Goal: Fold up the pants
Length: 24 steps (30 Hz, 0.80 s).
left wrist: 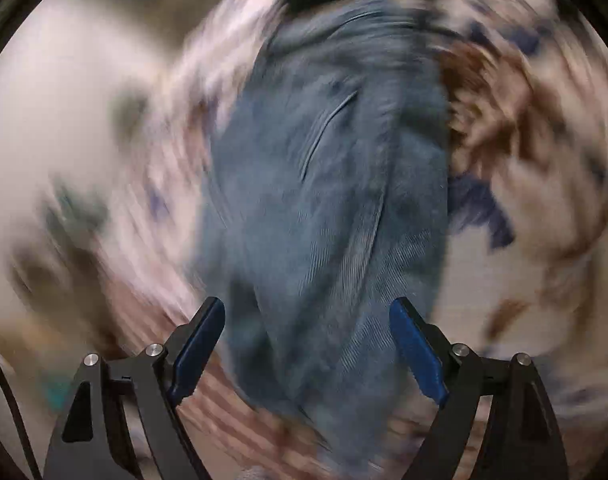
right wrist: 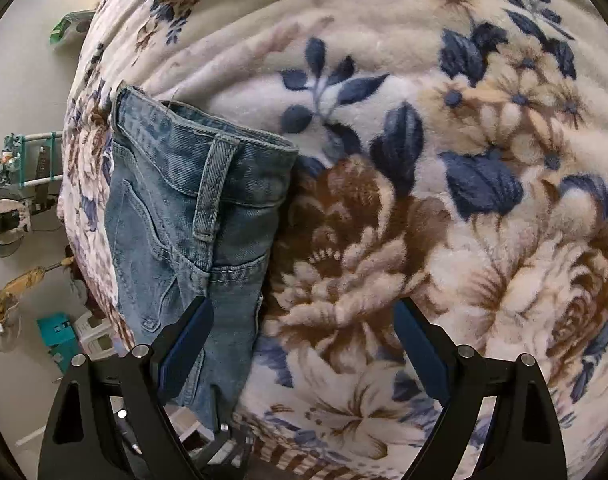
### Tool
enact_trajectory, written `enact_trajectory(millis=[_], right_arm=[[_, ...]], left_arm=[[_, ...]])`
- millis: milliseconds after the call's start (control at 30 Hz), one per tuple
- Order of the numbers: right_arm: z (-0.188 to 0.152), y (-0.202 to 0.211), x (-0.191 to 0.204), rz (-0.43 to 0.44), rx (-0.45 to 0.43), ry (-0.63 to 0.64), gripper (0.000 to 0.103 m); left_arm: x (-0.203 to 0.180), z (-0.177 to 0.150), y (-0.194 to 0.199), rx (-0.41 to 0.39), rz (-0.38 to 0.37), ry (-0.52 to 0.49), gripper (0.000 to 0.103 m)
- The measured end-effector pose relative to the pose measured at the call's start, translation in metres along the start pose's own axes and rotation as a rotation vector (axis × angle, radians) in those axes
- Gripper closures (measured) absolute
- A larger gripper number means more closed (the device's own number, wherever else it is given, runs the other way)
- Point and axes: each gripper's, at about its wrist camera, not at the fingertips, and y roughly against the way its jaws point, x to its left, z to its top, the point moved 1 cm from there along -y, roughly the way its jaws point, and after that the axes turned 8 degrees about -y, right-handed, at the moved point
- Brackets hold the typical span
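- Blue-padded fingers of the right gripper (right wrist: 304, 340) stand spread wide and hold nothing; its left finger hangs over the lower edge of the jeans (right wrist: 192, 216), its right finger over the bare blanket (right wrist: 444, 208).
- Left gripper (left wrist: 308, 344) is spread too, with denim between the fingers but not pinched, as far as the heavy blur lets me judge.
- Jeans lie folded lengthwise near the blanket's left edge, waistband and belt loop (right wrist: 214, 188) farthest from the right gripper.
- Risk: a fast-moving left gripper could close on only the top layer, so the fold slides apart.
- Risk: the plush blanket is soft and could be pinched along with the denim, dragging the pile.
- Risk: the jeans sit close to the bed's edge; a sideways tug might send them towards the floor clutter (right wrist: 56, 332) beyond.
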Motion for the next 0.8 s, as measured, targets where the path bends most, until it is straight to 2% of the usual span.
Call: enact_trajectory(millis=[33, 67, 133, 233, 300, 400, 500, 567, 633, 700, 800], right_arm=[[0.000, -0.001, -0.001, 0.008, 0.002, -0.003, 0.010], [0.001, -0.001, -0.002, 0.015, 0.003, -0.008, 0.010], [0.000, -0.003, 0.004, 0.042, 0.004, -0.018, 0.010], [0.000, -0.002, 0.009, 0.087, 0.005, -0.029, 0.010], [0.000, -0.002, 0.015, 0.117, 0.004, -0.032, 0.010], [0.002, -0.005, 0.023, 0.159, 0.004, -0.031, 0.010], [0.006, -0.012, 0.032, 0.174, 0.003, -0.021, 0.010], [0.010, -0.018, 0.036, 0.181, 0.004, -0.015, 0.010], [0.013, -0.027, 0.039, 0.184, 0.003, -0.016, 0.010], [0.016, -0.035, 0.040, 0.199, 0.007, -0.020, 0.010], [0.020, -0.045, 0.043, 0.218, 0.004, -0.033, 0.010]], left_arm=[[0.014, -0.001, -0.004, 0.054, -0.087, 0.099, 0.019], [0.025, -0.002, -0.006, 0.086, -0.135, 0.168, 0.019], [0.045, -0.005, -0.013, 0.144, -0.193, 0.298, 0.019], [0.062, -0.010, -0.020, 0.203, -0.238, 0.414, 0.019], [0.079, -0.018, -0.021, 0.227, -0.321, 0.538, 0.019], [0.097, -0.044, -0.020, 0.235, -0.549, 0.798, 0.019], [0.109, -0.086, -0.032, 0.238, -0.865, 1.187, 0.019], [0.098, -0.102, -0.040, 0.257, -1.018, 1.374, 0.019], [0.085, -0.108, -0.059, 0.242, -1.164, 1.502, 0.019], [0.077, -0.107, -0.076, 0.219, -1.241, 1.601, 0.019], [0.078, -0.101, -0.094, 0.155, -1.263, 1.714, 0.019]])
